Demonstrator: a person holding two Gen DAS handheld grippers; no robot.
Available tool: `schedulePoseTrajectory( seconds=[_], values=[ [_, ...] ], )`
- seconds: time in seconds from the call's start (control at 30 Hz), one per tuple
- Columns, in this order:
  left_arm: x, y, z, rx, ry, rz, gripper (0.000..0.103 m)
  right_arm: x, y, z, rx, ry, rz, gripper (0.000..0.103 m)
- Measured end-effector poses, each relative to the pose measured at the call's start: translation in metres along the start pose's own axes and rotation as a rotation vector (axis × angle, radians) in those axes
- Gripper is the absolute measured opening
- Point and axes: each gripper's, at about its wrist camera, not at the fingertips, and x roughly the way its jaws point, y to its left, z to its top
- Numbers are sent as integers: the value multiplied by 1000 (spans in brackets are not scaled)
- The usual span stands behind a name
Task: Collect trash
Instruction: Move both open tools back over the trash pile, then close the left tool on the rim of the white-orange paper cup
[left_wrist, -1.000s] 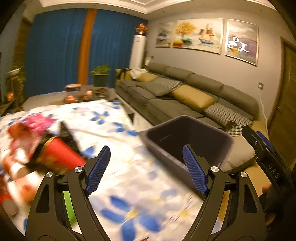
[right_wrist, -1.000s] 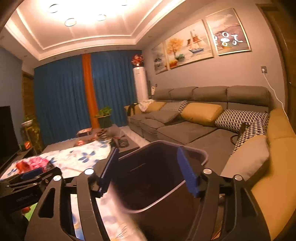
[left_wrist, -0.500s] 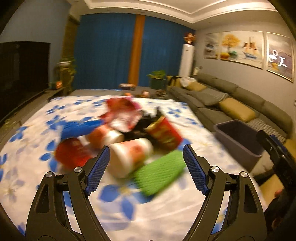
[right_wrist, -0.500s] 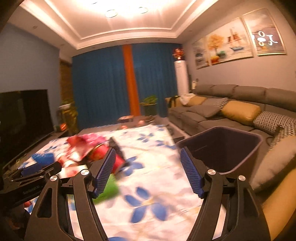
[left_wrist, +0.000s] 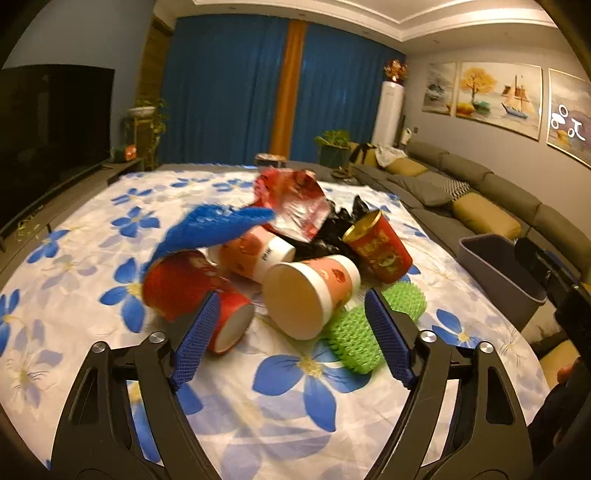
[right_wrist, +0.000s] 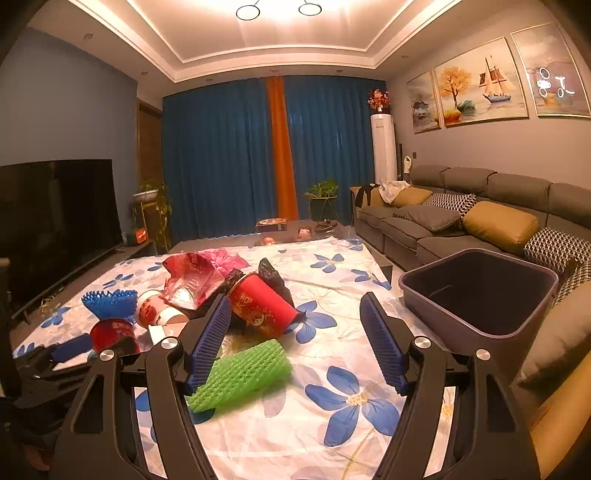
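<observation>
Both views have swung from the grey bin to the trash pile on the flowered cloth. Left gripper: jaws closing, nothing between them. Right gripper: jaws apart, empty. White paper cup lies on its side left of the bin, mouth toward the left camera; green foam sleeve lies flat beside it.

Blue curtains, grey sofa, television

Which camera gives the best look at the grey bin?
The right wrist view: the grey bin sits large, its open mouth and dark inside showing. The left wrist view catches only a small corner at the edge.
</observation>
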Motion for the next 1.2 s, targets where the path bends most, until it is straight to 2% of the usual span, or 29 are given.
schedulePoseTrajectory(
  seconds=[0.2, 0.33, 0.47, 0.53, 0.7, 0.9, 1.2],
  values=[
    [32, -1, 2, -41, 92, -67, 53, 10, -2, -1, 2, 12, -10, 71],
    [50, 0, 1, -69, 145, -107, 33, 16, -4, -1, 0, 19, -13, 71],
    [56, -1, 0, -83, 160, -135, 14, 21, -4, -2, -1, 27, -15, 71],
    [56, -3, 0, -85, 156, -145, 9, 24, -5, -3, -2, 32, -17, 71],
    [53, -12, 1, -65, 137, -174, 2, 27, -5, -3, -8, 41, -21, 71],
    [29, -22, 7, -29, 60, -192, 2, 31, 0, -1, -22, 48, -33, 71],
    [-20, -1, 33, -64, -61, -150, 2, 61, 23, 14, -40, 78, -12, 71]
  ],
)
